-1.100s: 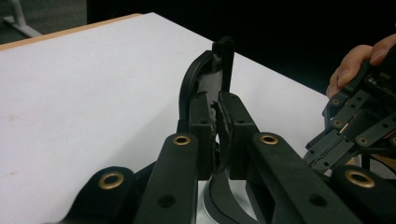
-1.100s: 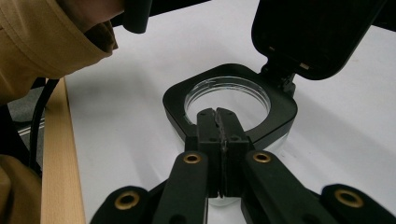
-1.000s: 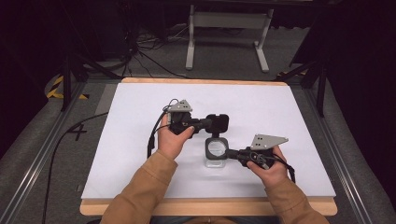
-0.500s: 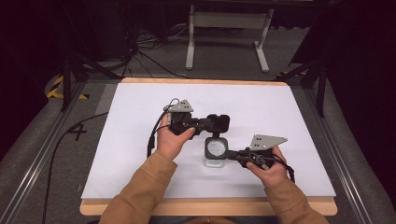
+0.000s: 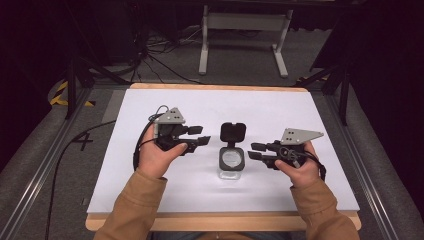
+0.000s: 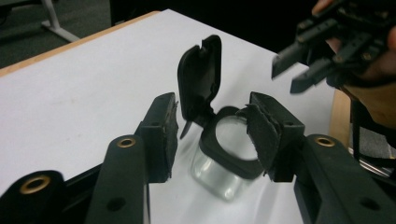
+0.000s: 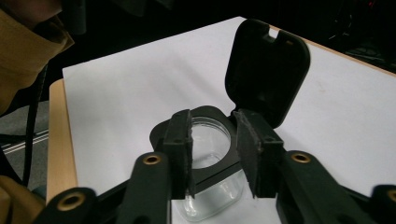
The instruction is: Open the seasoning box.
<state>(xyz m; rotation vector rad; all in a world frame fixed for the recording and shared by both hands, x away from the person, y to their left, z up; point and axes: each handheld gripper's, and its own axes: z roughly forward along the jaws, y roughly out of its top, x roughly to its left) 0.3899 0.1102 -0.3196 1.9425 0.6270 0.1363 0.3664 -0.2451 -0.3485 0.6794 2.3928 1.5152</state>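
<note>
Jar [image 5: 231, 161] stands on tabletop [image 5: 150, 195], lid [image 5: 233, 132] flipped up. My left gripper [image 5: 200, 136] and right gripper [image 5: 256, 151] flank it, fingers just opened, spread, holding nothing.

Recording lab or test studio, set up for data capture.

Lit white sheet [image 5: 150, 190] over a wooden desk [image 5: 225, 219], framed at 9 and 3 o'clock by grey padded rails [image 5: 30, 175] and metal track. Beyond, at 12 o'clock, grey carpeted floor [image 5: 240, 65], a pale metal stand [image 5: 243, 30] on splayed feet, loose black cables [image 5: 150, 55] trailing into dark surroundings. At 10 o'clock, yellow-and-black hazard tape [image 5: 62, 95] on the floor; black tripod-like legs [image 5: 75, 80] at both far corners. Black tape mark [image 5: 82, 142] stuck to the padding at 9 o'clock. Dim all round, with light only on the working surface: no household furniture, no shop fittings, plainly a rigged capture space.
</note>
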